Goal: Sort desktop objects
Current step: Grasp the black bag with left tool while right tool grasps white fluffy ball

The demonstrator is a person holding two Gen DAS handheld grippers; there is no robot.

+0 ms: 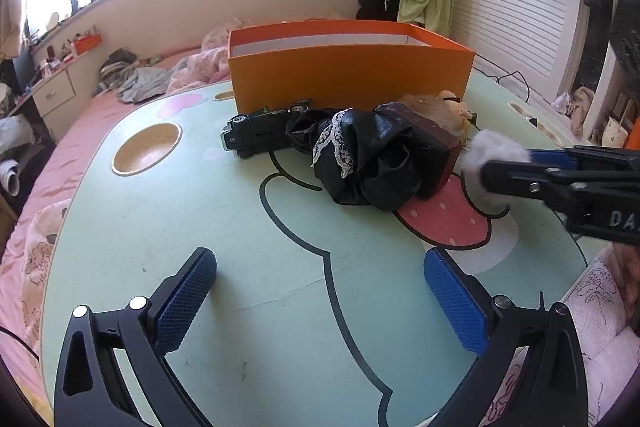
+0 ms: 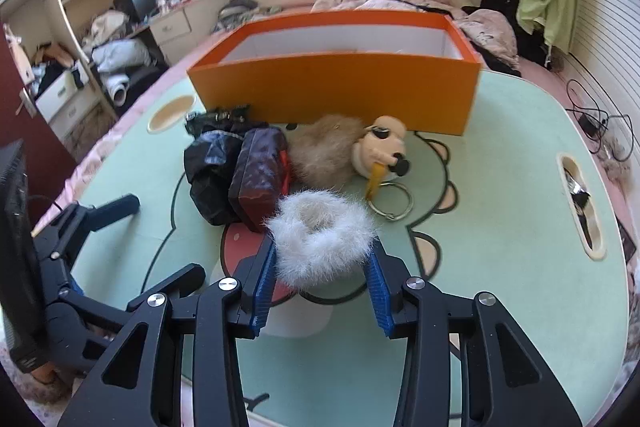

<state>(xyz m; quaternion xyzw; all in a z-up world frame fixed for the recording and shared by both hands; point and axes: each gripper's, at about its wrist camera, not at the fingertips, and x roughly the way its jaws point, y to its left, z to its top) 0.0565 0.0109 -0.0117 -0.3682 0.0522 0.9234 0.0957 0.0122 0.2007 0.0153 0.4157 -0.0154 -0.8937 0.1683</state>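
1. Right gripper [image 2: 322, 263]: blue pads pressed against both sides of a white fluffy ring [image 2: 320, 235], pinching it just above the green table [image 2: 500, 227].
2. Left gripper [image 1: 320, 307]: fingers spread wide, nothing between them, hovering over a bare patch of the table near its front edge.
3. Fluffy ring sits at the near end of a small heap of items, just beside a dark red pouch [image 2: 260, 179]; whether they touch I cannot tell.
4. Heap: crumpled black cloth with lace trim [image 1: 356, 155] against the pouch; dark toy car [image 1: 256, 135] to its far left, close to the box.
5. Tan furry toy with a round head [image 2: 344, 151] lies behind the ring, a metal key ring [image 2: 392, 203] attached.
6. Orange box [image 2: 336, 91] stands open-topped behind the heap, white inside; contents not visible.
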